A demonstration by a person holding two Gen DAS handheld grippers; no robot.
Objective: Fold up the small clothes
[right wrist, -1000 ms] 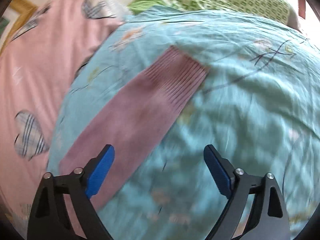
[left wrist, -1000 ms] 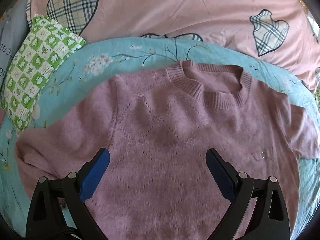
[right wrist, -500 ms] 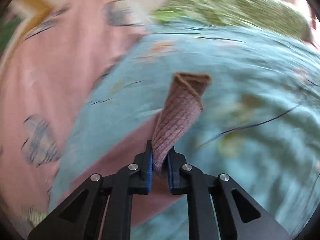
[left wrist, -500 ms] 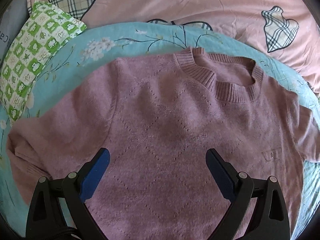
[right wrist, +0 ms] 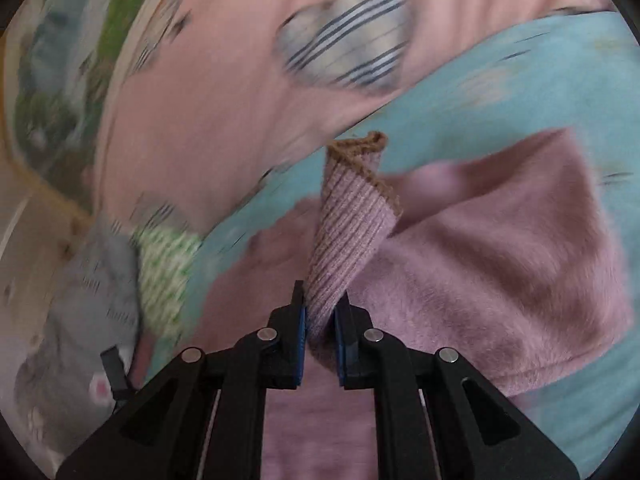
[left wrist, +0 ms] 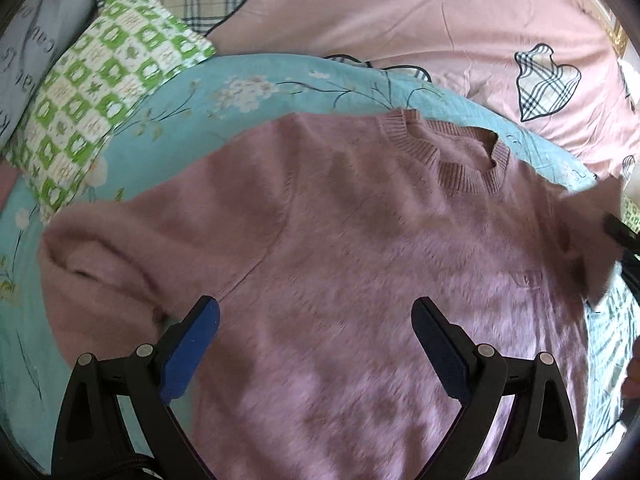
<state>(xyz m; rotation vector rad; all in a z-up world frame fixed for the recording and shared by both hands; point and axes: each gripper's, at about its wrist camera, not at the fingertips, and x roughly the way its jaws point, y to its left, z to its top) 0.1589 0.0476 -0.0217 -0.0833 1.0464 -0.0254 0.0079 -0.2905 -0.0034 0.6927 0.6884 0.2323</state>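
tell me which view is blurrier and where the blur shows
The right wrist view is blurrier: the pink heart sheet and green pillow smear into streaks, while the ribbed cuff in the right gripper stays sharp. The left wrist view is mildly soft on the sweater; its pillow print is crisp, with fisheye bending at the edges.

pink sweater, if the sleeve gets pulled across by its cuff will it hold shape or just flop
Probably flops: the ribbed cuff already curls and droops where the right gripper pinches it. The pink sweater looks soft and fuzzy, so it should drape, likely dragging on the blue quilt rather than sliding.
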